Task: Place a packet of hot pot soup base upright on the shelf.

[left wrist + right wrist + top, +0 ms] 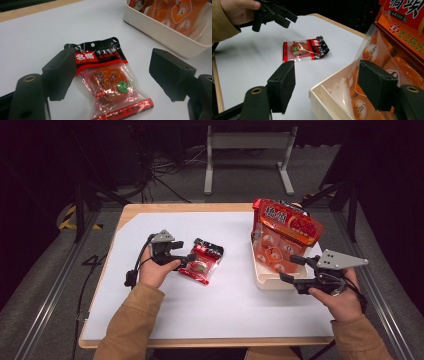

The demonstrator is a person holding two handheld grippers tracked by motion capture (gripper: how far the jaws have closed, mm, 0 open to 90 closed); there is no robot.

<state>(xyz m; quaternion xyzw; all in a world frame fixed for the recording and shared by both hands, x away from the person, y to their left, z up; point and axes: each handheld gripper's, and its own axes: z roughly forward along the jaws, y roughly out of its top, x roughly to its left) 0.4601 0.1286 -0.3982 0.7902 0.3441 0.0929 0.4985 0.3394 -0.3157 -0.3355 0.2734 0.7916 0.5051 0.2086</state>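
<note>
I see the desk point(220, 315) covered by a white sheet. Near its right edge stands a white bin point(272, 279) with a big orange-red bag point(287, 227) leaning out of it. A small sauce packet point(202, 262) lies flat near the middle of the desk, well apart from the bin. My left hand-held gripper point(189, 261) hovers just at the packet, released, jaws either side without pressing. My right hand-held gripper point(292, 268) sits released at the bin's near corner, holding nothing.
</note>
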